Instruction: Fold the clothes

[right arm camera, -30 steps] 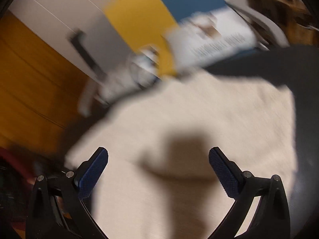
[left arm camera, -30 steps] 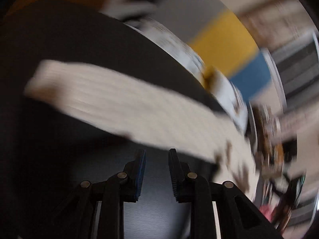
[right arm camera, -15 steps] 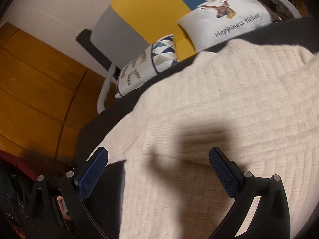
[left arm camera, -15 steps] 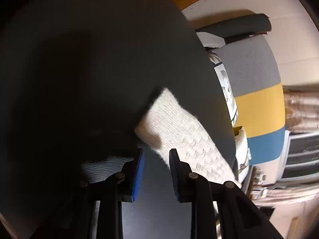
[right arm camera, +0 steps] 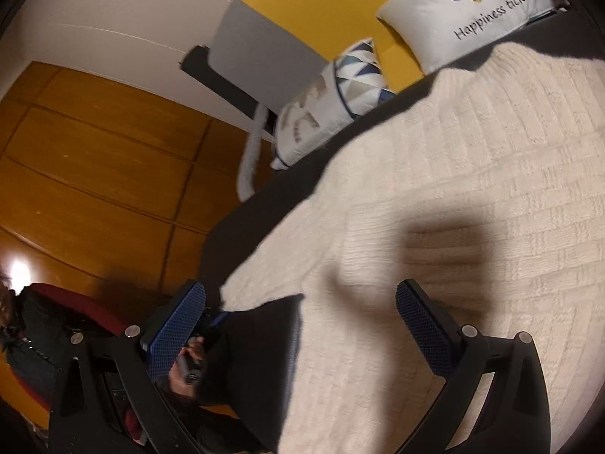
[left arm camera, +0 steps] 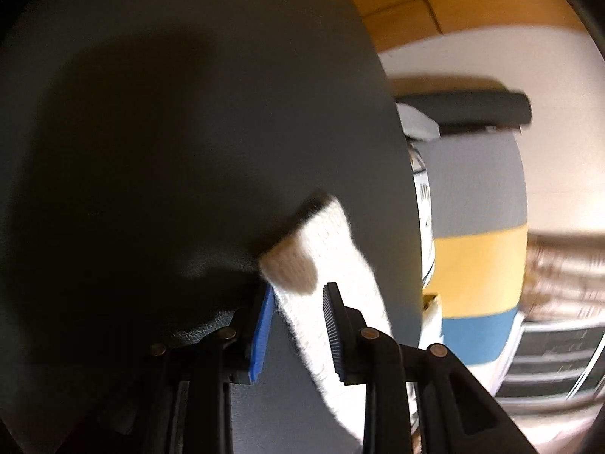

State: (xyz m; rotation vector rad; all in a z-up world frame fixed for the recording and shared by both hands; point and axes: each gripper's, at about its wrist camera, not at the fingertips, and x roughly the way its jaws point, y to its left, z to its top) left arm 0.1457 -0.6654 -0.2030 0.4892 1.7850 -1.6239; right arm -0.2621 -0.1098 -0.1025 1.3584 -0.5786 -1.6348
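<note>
My left gripper [left arm camera: 298, 331] has its 2 jaws a little apart, and the end of a white knit sleeve [left arm camera: 325, 265] runs in between them. I cannot tell if the pads touch the wool, so I cannot tell if it holds the sleeve. The sleeve lies flat on the dark table [left arm camera: 170, 132], close to the table's right edge in this view. Its cuff end points out over the bare dark top.

My right gripper [right arm camera: 302, 325] is wide open and holds nothing. Its 2 blue pads [right arm camera: 423, 325] hang over the sweater [right arm camera: 472, 196]. The cream sweater is spread flat on the table [right arm camera: 264, 204] and covers most of it in this view. A dark shadow falls on the knit between the pads.

Past the table's far edge I see a sofa [right arm camera: 321, 3] in grey, yellow and blue. 2 pillows [right arm camera: 465, 11] lean on it. One has a deer and the words "Happiness ticket". The floor [right arm camera: 94, 174] is orange wood.
</note>
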